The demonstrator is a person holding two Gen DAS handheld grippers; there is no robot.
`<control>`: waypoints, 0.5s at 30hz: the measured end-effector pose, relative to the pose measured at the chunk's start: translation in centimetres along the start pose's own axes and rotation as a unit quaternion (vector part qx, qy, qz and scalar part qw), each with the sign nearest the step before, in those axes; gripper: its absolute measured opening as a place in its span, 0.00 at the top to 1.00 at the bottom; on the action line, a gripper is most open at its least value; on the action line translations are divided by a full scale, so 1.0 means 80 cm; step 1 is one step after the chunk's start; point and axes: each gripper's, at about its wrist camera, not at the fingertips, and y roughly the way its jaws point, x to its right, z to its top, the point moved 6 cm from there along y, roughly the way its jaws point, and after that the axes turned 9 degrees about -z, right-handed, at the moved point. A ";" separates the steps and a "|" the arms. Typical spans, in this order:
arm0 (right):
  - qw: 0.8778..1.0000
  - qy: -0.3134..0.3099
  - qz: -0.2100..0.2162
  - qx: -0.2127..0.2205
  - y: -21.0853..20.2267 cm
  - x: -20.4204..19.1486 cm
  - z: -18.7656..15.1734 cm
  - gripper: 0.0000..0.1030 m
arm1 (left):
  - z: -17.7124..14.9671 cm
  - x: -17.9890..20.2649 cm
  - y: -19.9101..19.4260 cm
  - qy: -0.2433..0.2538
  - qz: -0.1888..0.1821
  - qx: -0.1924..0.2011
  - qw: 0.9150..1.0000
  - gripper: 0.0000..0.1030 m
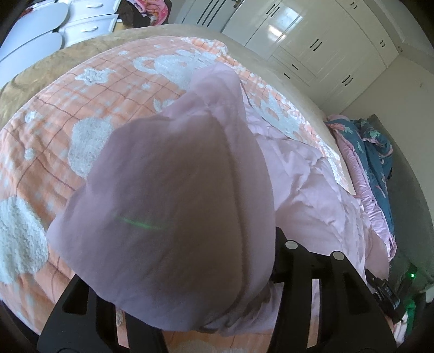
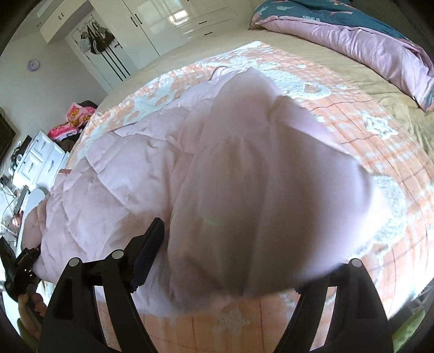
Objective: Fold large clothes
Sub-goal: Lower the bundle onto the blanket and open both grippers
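Note:
A pale pink quilted jacket (image 1: 312,190) lies on an orange checked blanket (image 1: 54,114) on the bed. In the left wrist view a big fold of the jacket (image 1: 168,211) hangs over my left gripper (image 1: 190,293) and hides its fingertips; the jaws stand apart with the cloth between them. In the right wrist view the jacket (image 2: 122,184) spreads left, and a raised fold (image 2: 257,203) fills the space between the fingers of my right gripper (image 2: 238,258). Its left finger (image 2: 149,252) shows, and the right one is mostly hidden.
The orange blanket (image 2: 379,130) covers a beige sheet (image 2: 339,62). A pink and blue duvet (image 2: 366,35) is bunched at the bed's edge. White wardrobes (image 1: 312,40) and drawers (image 1: 89,24) line the walls. The other gripper (image 2: 19,268) shows at the left.

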 end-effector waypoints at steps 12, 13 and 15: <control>0.999 -0.013 -0.011 0.043 -0.064 0.004 -0.018 0.06 | -0.006 -0.012 -0.016 -0.014 -0.008 0.002 1.000 0.39; 0.999 -0.016 -0.010 0.050 -0.071 0.003 -0.019 0.04 | -0.007 -0.012 -0.019 -0.011 -0.005 0.002 1.000 0.35; 0.998 -0.018 -0.007 0.060 -0.083 0.003 -0.021 0.04 | -0.008 -0.013 -0.027 -0.006 0.001 0.005 1.000 0.28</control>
